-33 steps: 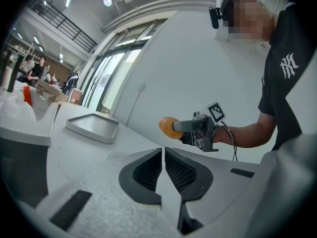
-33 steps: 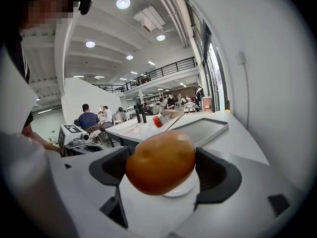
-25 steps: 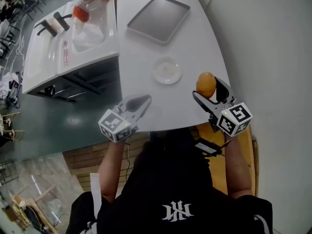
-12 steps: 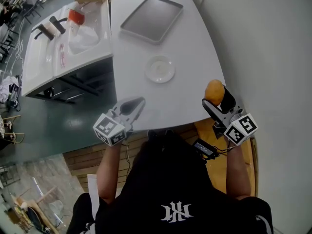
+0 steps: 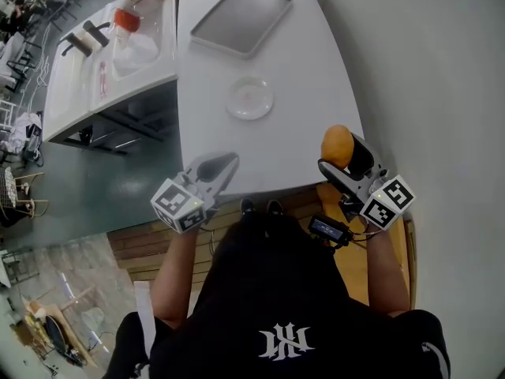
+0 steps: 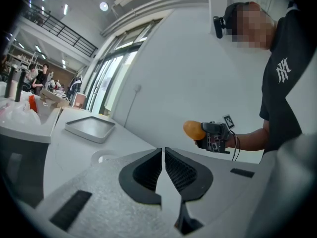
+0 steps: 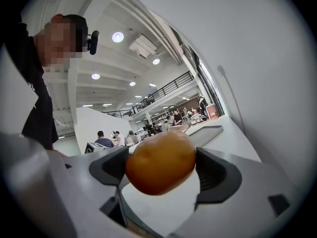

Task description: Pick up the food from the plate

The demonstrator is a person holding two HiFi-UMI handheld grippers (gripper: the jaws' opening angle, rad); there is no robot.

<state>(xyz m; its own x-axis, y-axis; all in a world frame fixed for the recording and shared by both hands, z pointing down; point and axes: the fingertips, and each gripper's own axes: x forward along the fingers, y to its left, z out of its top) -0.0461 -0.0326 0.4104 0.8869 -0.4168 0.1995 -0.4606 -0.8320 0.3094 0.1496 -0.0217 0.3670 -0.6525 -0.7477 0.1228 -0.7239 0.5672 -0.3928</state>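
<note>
An orange bread roll point(image 5: 336, 145) point(image 7: 161, 162) sits between the jaws of my right gripper point(image 5: 342, 155), which is shut on it and held above the white table's near right corner. The roll also shows far off in the left gripper view point(image 6: 194, 130). A small white plate point(image 5: 250, 99) lies bare on the table point(image 5: 316, 69), well ahead of both grippers. My left gripper point(image 5: 219, 165) point(image 6: 163, 155) hovers over the table's near edge with its jaws closed together on nothing.
A grey metal tray point(image 5: 241, 19) point(image 6: 90, 128) rests at the far end of the table. To the left stands a white counter point(image 5: 102, 61) with a plastic bag, a red-capped container and a cardboard box. A grey wall runs along the right.
Both grippers have drawn back toward me, so the plate and tray lie farther ahead. The right gripper still holds the roll; the left stays closed.
</note>
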